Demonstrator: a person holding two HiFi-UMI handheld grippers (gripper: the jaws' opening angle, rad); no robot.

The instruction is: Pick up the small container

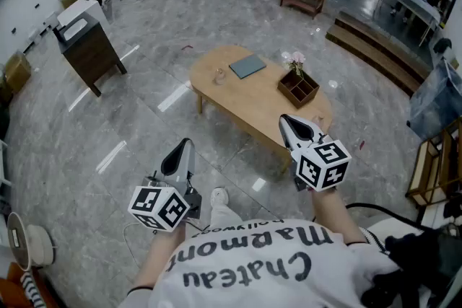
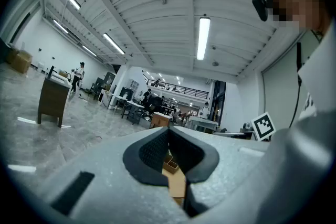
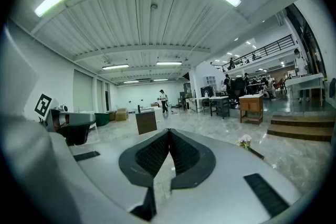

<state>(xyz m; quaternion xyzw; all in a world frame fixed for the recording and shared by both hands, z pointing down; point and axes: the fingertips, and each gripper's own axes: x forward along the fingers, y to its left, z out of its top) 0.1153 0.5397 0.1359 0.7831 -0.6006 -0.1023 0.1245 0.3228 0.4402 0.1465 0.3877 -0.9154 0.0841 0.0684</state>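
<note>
**Both tools clenched and empty, small container out on the desk**

Nearest, the person's white shirt (image 1: 253, 267) fills the bottom edge, with a white shoe (image 1: 219, 196) on the grey floor just beyond it. The left tool (image 1: 185, 146) hangs at 7 o'clock of the head view and the right tool (image 1: 287, 120) at 5 o'clock. Each has its jaws pressed tip to tip with nothing between them.

Ahead at 12 o'clock stands the oval wooden desk (image 1: 245, 108). The small container (image 1: 219, 76) stands upright near the desk's 9 o'clock end — well apart from both tools. A grey-blue notebook (image 1: 247, 66) lies at its 1 o'clock. A compartmented wooden box (image 1: 297, 87) sits toward the 3 o'clock end, with pale flowers (image 1: 297, 60) at its far rim. Farther off — at 10 o'clock — stands a dark cabinet (image 1: 90, 50).
</note>
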